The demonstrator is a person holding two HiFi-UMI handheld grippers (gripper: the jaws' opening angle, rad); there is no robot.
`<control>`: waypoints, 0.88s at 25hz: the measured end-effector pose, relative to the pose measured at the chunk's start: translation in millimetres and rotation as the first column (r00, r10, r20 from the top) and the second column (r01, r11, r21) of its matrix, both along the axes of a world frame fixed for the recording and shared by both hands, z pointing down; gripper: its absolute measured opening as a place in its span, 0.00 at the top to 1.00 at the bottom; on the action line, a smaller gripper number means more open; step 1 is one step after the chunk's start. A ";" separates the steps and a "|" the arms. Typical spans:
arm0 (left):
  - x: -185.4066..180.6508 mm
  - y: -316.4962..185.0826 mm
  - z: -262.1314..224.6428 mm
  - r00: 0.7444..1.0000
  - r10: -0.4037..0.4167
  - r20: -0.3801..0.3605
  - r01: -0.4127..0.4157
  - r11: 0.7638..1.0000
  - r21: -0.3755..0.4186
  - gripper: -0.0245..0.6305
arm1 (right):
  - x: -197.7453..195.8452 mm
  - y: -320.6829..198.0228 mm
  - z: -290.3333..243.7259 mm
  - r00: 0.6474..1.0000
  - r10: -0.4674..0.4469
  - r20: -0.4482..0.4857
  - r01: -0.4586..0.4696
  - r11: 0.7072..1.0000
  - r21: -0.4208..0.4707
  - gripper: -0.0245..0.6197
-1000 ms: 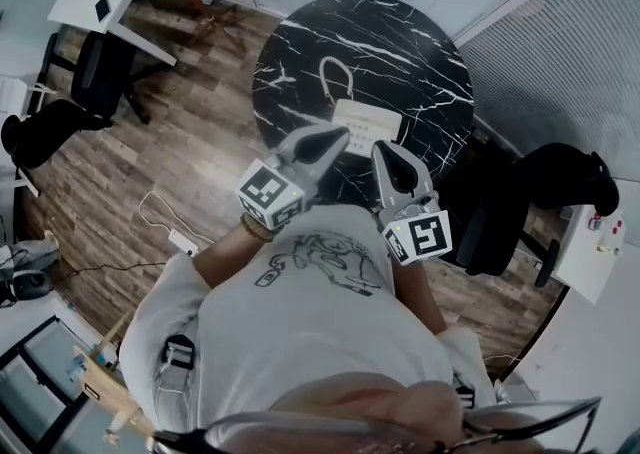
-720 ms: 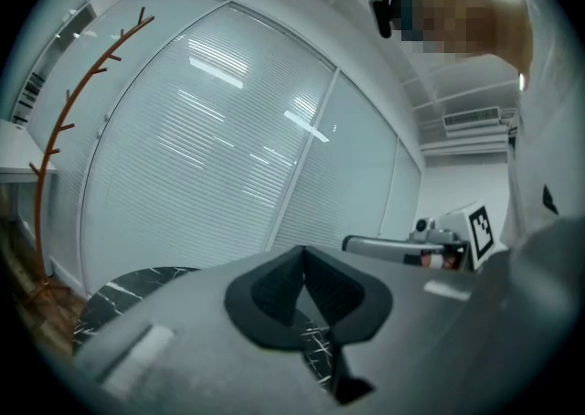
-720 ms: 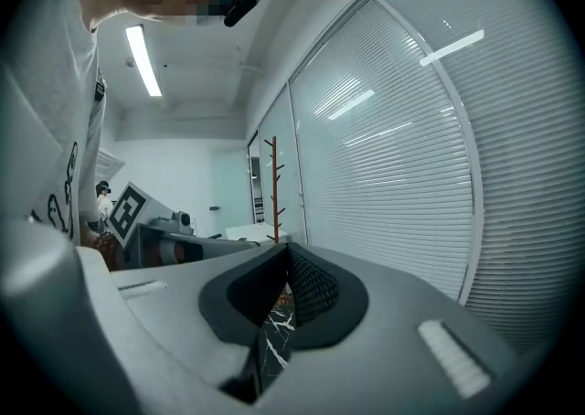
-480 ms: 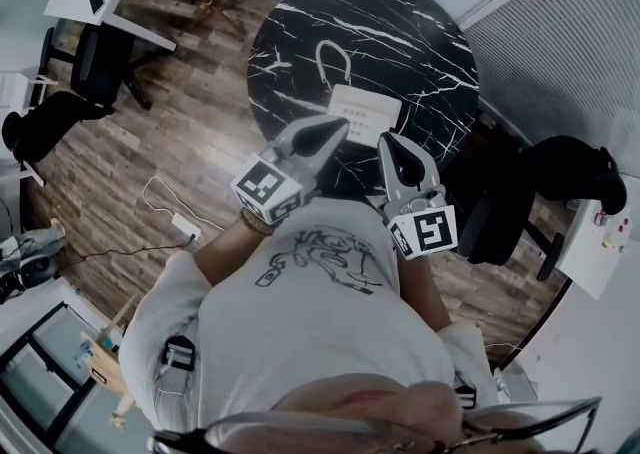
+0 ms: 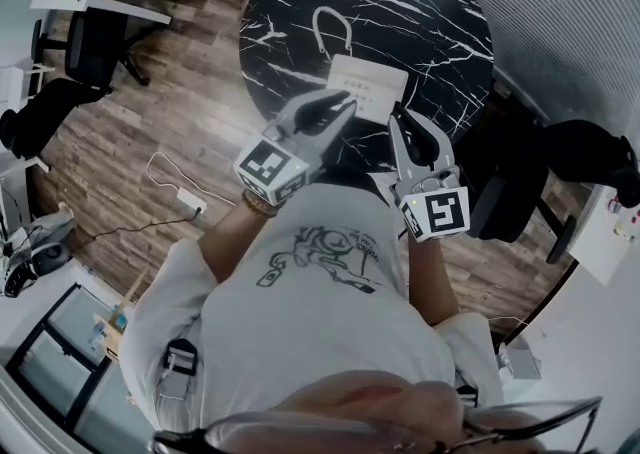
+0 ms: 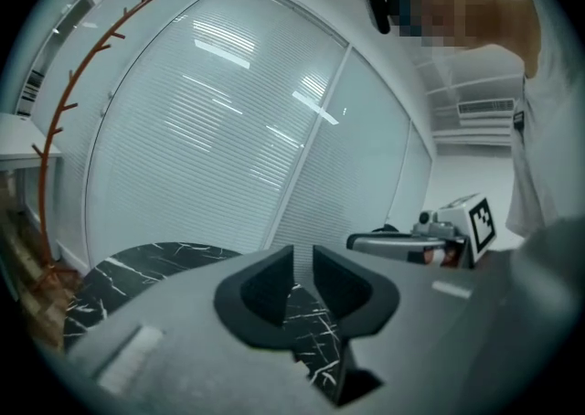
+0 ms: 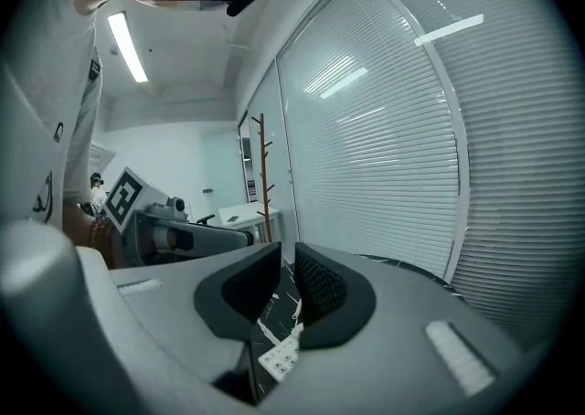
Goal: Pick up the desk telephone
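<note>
The fingers of the left gripper (image 6: 303, 258) stand only a narrow slit apart and are opening, with nothing between them but a view of veined marble. Those of the right gripper (image 7: 288, 262) are just as slightly parted and also opening. They hold nothing, and pale keypad buttons show below the gap. In the head view the desk telephone (image 5: 368, 90) lies near the 6 o'clock edge of the round black surface (image 5: 300, 2), at about 1 o'clock from the left gripper and 11 o'clock from the right, with both grippers short of it. The likely trouble is the fingers arriving too narrow and shoving the telephone across the smooth marble. An uneven lift could tip it. The pale cord loop (image 5: 330, 27) at its 11 o'clock could drag or snag. A dark chair (image 5: 520, 192) crowds the surface's 4 o'clock side, and nothing blocks the approach.
</note>
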State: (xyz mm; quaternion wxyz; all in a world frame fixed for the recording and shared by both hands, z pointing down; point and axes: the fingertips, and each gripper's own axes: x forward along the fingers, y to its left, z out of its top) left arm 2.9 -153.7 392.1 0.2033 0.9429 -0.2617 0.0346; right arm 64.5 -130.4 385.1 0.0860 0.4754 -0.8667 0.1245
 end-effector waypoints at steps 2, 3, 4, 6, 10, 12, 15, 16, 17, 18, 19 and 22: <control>0.9 -4.9 14.0 1.000 -0.003 0.013 0.003 1.000 -0.015 0.83 | 4.5 -4.8 13.6 1.000 0.012 -0.006 -0.012 1.000 -0.023 0.85; 1.0 -7.1 21.9 1.000 -0.003 0.022 0.004 1.000 -0.024 0.81 | 6.8 -6.9 20.3 1.000 0.021 -0.009 -0.021 0.999 -0.034 0.83; 0.8 -9.1 30.6 1.000 -0.003 0.031 0.004 0.999 -0.036 0.77 | 8.8 -8.7 27.5 1.000 0.028 -0.012 -0.029 0.999 -0.045 0.81; 0.2 -13.3 50.5 0.999 -0.001 0.050 0.004 0.998 -0.063 0.70 | 11.1 -12.3 44.3 0.999 0.030 -0.019 -0.031 0.997 -0.069 0.77; 0.5 -21.4 95.8 0.995 0.008 0.102 0.004 0.994 -0.109 0.61 | 13.0 -20.1 84.5 0.999 0.028 -0.023 -0.030 0.991 -0.127 0.69; 1.8 -24.3 115.9 0.993 0.009 0.118 0.007 0.991 -0.132 0.56 | 16.4 -22.7 102.2 0.999 0.041 -0.031 -0.046 0.986 -0.160 0.65; 1.6 -30.2 141.7 0.993 0.008 0.115 0.010 0.987 -0.161 0.52 | 20.7 -27.7 125.7 0.997 0.057 -0.059 -0.066 0.982 -0.177 0.62; 1.5 -32.5 150.5 0.993 0.007 0.117 0.013 0.986 -0.169 0.51 | 22.5 -29.5 133.4 0.996 0.062 -0.066 -0.073 0.981 -0.179 0.61; 1.6 -34.3 159.4 0.992 0.006 0.124 0.016 0.984 -0.176 0.49 | 24.5 -30.5 141.0 0.995 0.068 -0.070 -0.080 0.980 -0.184 0.59; 1.7 -35.4 168.0 0.991 0.006 0.133 0.019 0.983 -0.184 0.48 | 26.8 -30.8 148.5 0.995 0.075 -0.071 -0.087 0.978 -0.190 0.58; 1.6 -36.0 176.5 0.990 0.007 0.143 0.021 0.981 -0.192 0.47 | 29.2 -30.9 155.9 0.994 0.082 -0.071 -0.094 0.976 -0.198 0.56; -0.3 -38.3 202.7 0.985 0.013 0.170 0.025 0.975 -0.220 0.45 | 35.4 -31.9 179.5 0.992 0.100 -0.073 -0.114 0.966 -0.231 0.53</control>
